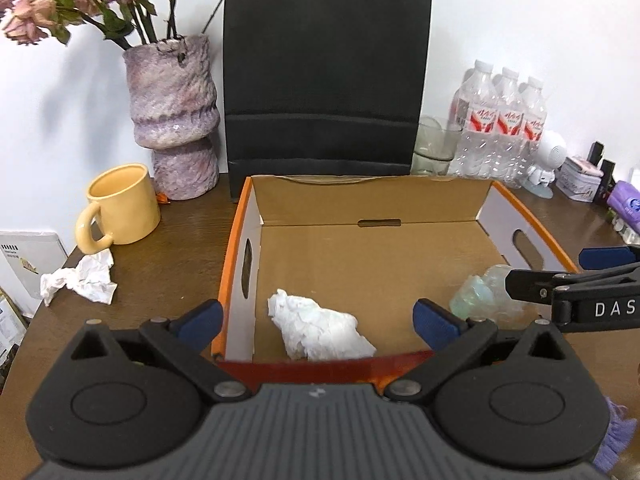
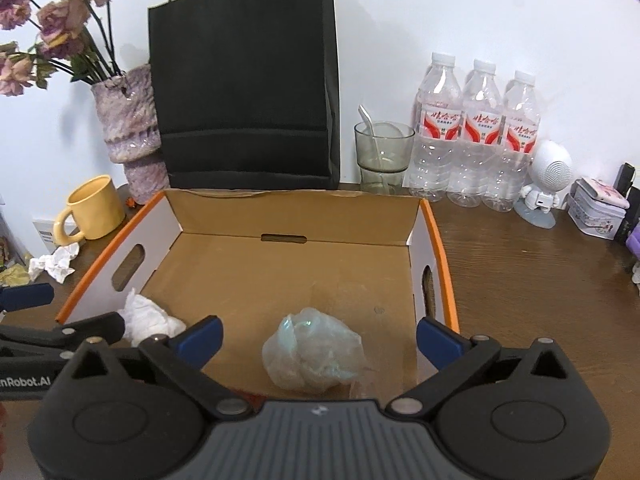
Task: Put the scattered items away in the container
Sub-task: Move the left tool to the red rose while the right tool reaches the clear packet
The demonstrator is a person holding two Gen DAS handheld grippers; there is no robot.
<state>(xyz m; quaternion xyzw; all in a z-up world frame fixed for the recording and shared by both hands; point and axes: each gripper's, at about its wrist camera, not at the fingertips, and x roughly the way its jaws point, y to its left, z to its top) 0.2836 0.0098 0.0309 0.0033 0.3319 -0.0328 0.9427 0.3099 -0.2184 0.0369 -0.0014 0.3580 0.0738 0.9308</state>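
Note:
An open cardboard box (image 1: 372,204) (image 2: 296,208) with orange edges stands on the brown desk. A crumpled white tissue (image 1: 320,330) (image 2: 150,320) lies on its floor near the left wall. A crumpled clear plastic bag (image 1: 480,296) (image 2: 312,354) lies on the floor nearer the right. My left gripper (image 1: 318,322) hangs open above the tissue, touching nothing. My right gripper (image 2: 318,340) is open above the plastic bag, pads clear of it. Another crumpled white paper (image 1: 82,278) (image 2: 56,264) lies on the desk left of the box, by the mug.
A yellow mug (image 1: 120,204) (image 2: 94,208) and a purple vase (image 1: 174,116) with dried flowers stand at the left. A black paper bag (image 1: 326,76) stands behind the box. A glass (image 2: 382,156), three water bottles (image 2: 474,136), a white figurine (image 2: 548,180) and a tin (image 2: 596,212) are at the right.

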